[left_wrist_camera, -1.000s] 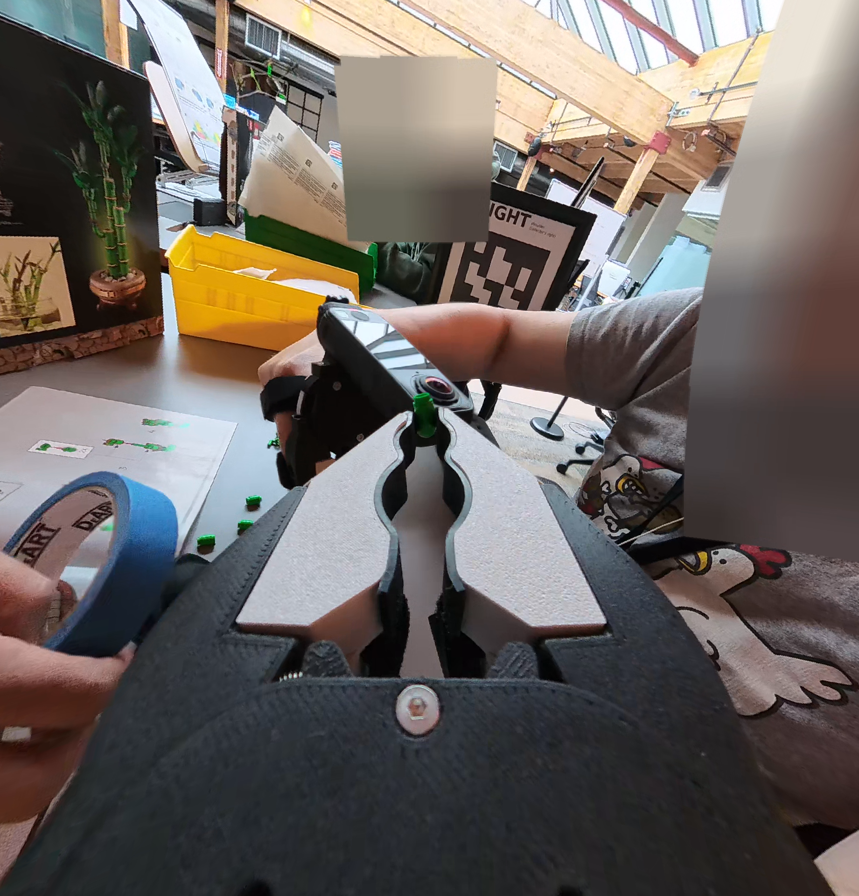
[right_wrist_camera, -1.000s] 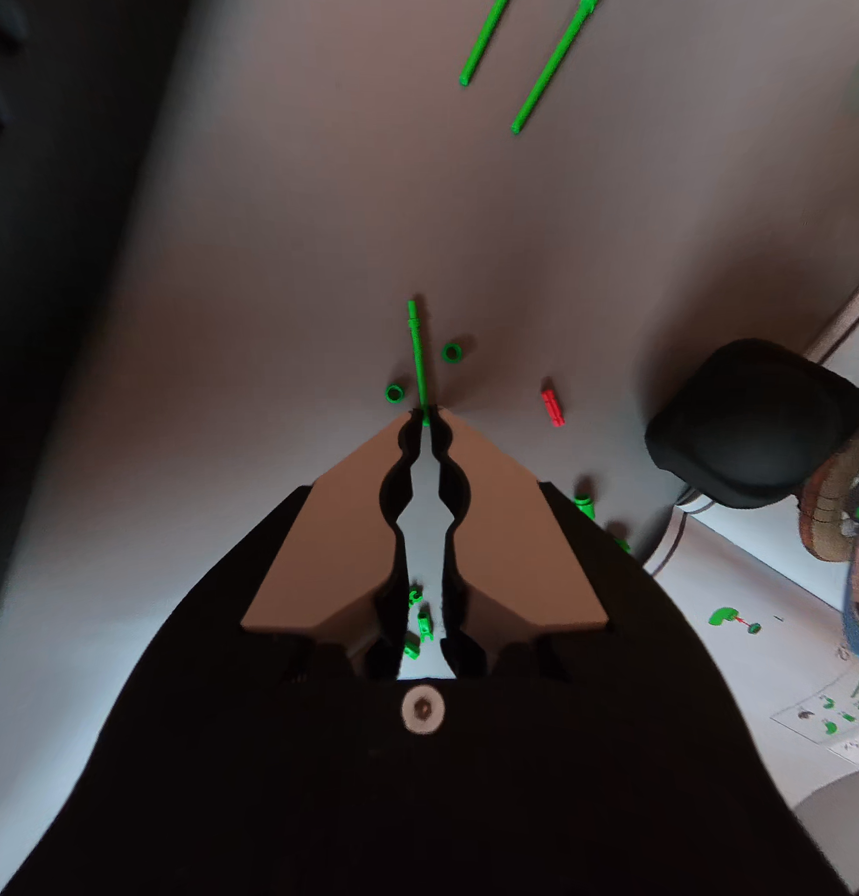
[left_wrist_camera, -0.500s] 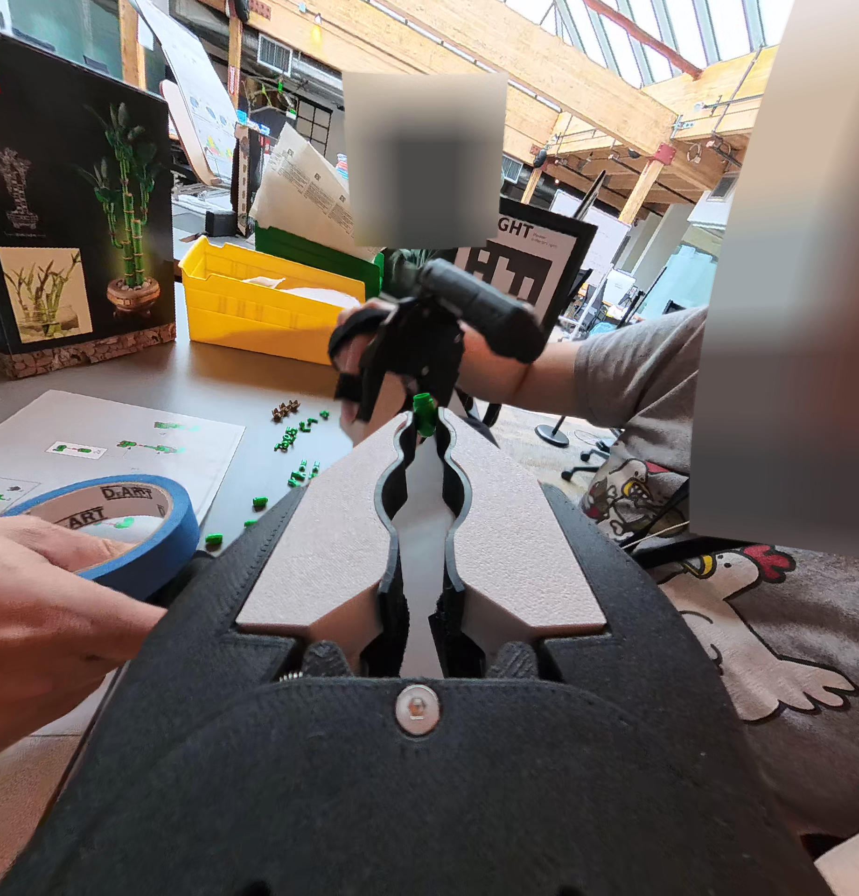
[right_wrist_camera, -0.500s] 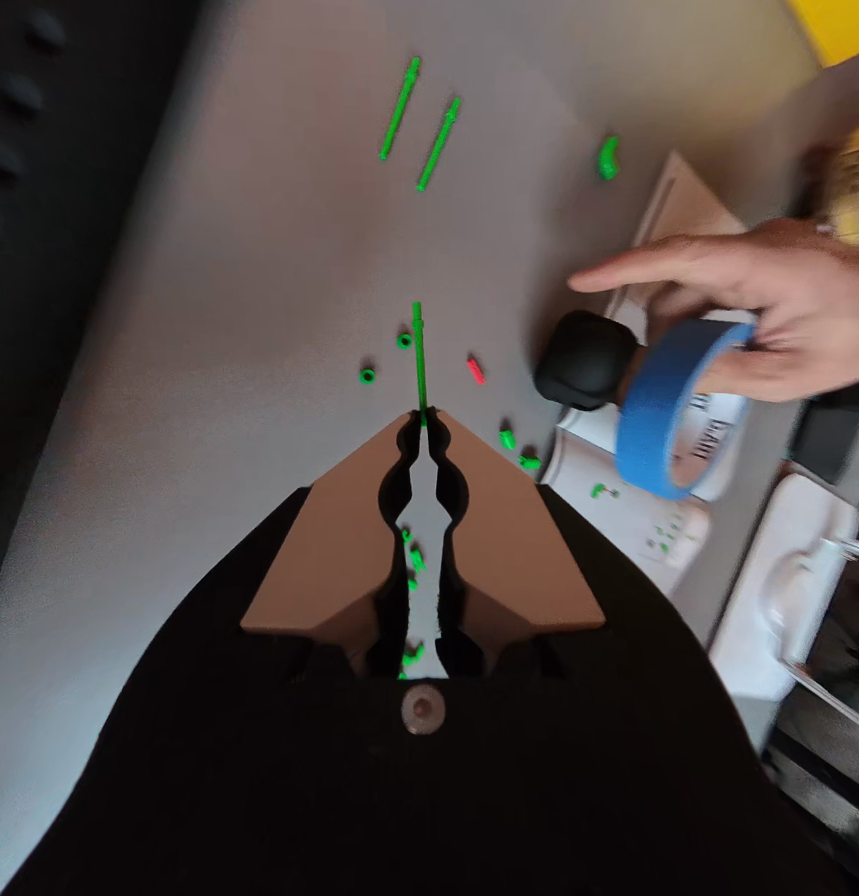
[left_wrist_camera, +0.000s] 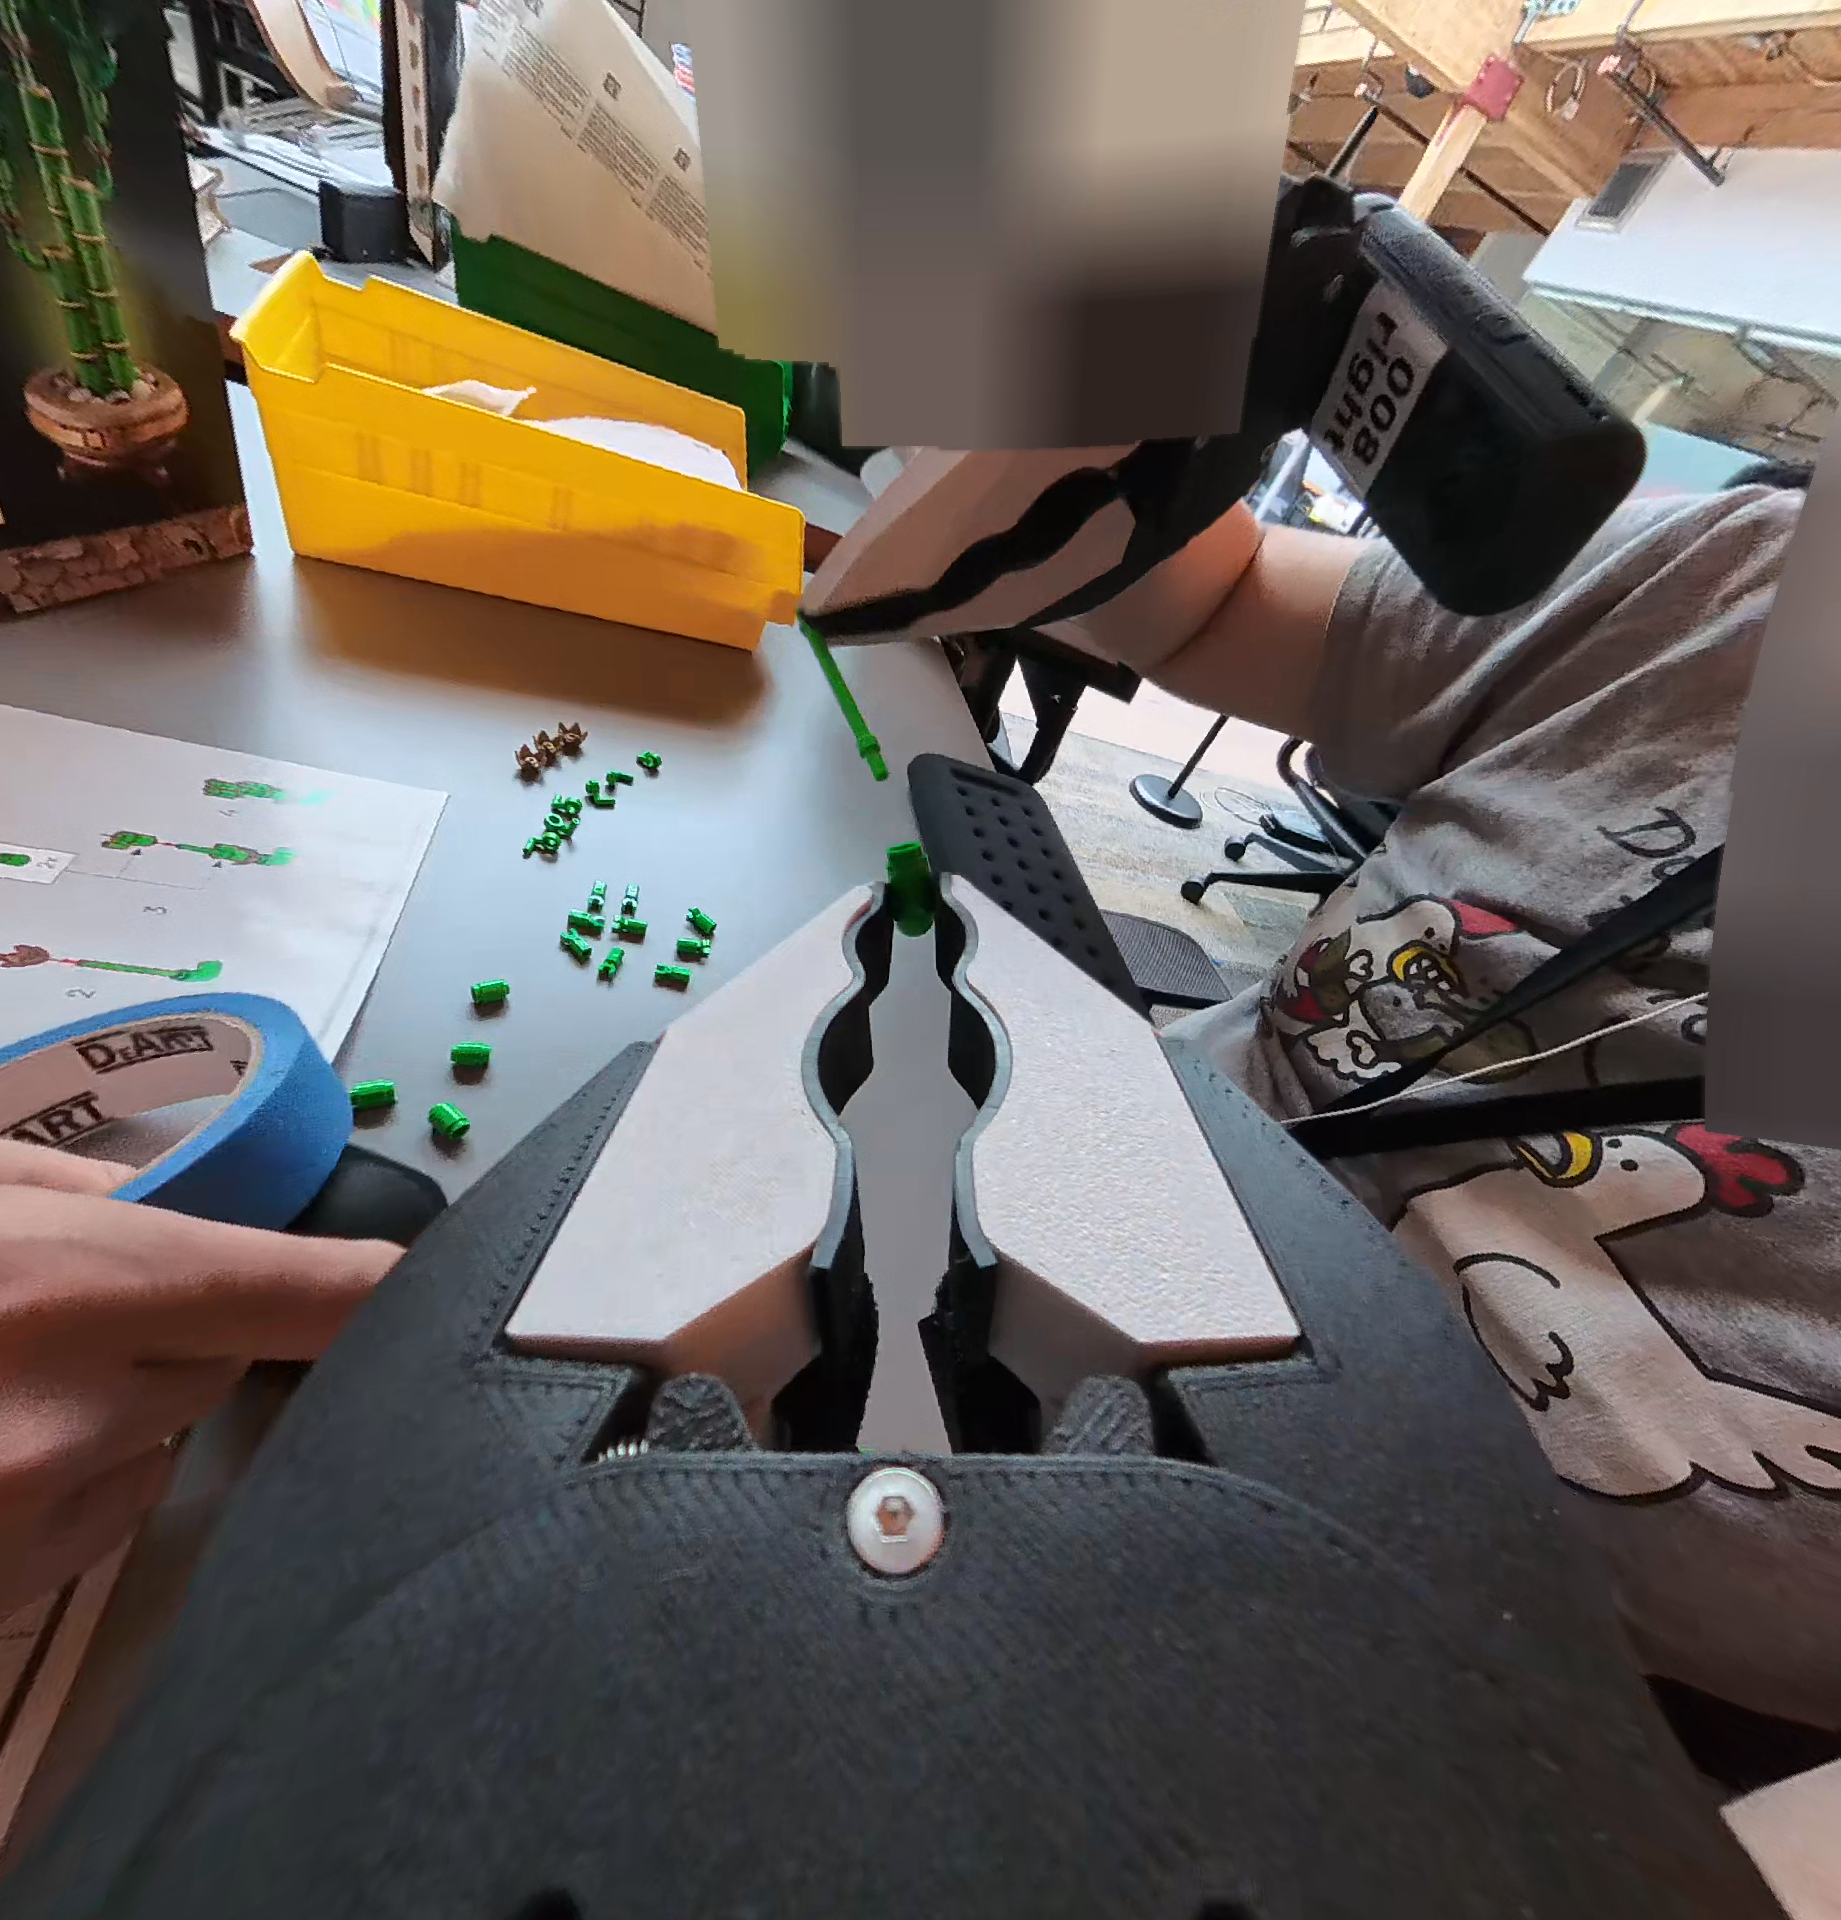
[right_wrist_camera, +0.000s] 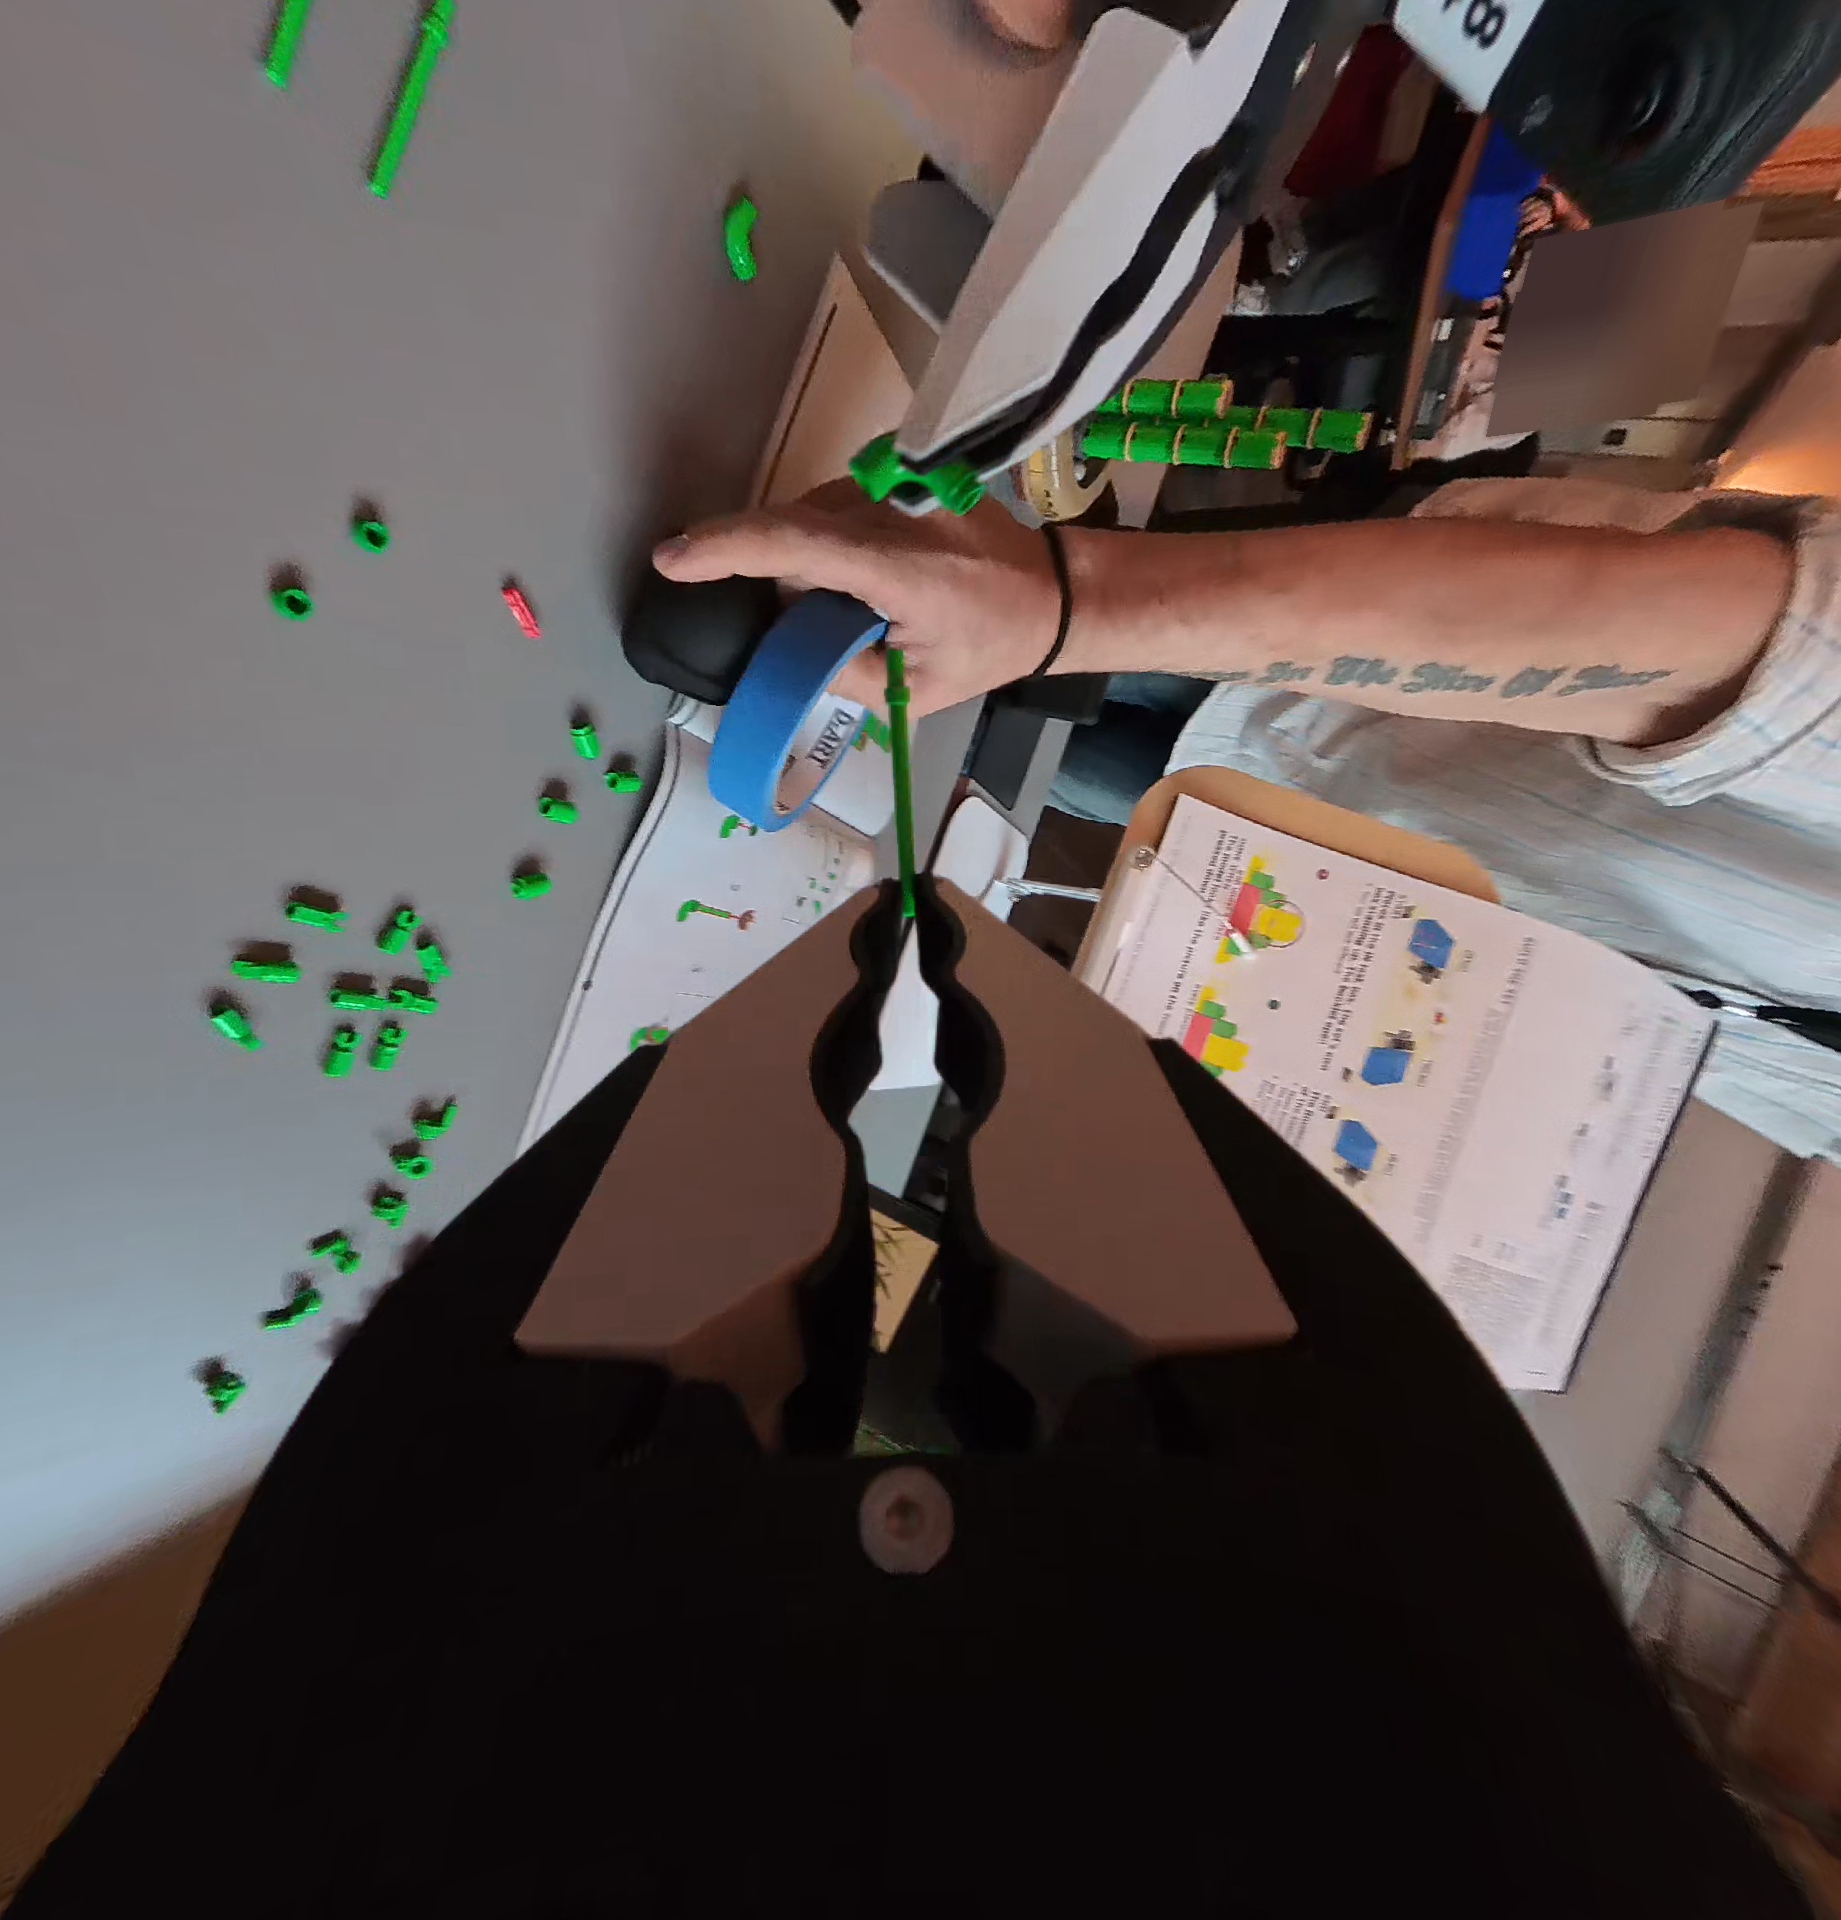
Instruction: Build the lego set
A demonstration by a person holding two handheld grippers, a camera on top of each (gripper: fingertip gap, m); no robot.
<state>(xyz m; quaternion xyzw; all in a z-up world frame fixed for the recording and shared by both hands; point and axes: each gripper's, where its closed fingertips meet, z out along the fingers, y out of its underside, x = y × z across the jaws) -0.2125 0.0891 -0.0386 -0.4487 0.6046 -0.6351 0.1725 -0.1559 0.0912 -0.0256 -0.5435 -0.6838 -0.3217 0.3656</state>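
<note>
One roll of blue tape [left_wrist_camera: 157, 1091] sits left of the left gripper [left_wrist_camera: 908, 902], whose fingers pinch one short green connector [left_wrist_camera: 908, 883] at their tips. The right gripper [right_wrist_camera: 903, 896] is pressed onto one thin green rod [right_wrist_camera: 900, 769] (jutting straight past its tips), with two more rods [right_wrist_camera: 396, 94] lying far ahead to the left.

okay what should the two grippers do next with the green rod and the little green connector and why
Probably bring the right gripper and its thin green rod toward the small green connector pinched in the left gripper and line the tip up: both pieces are held but apart.
</note>
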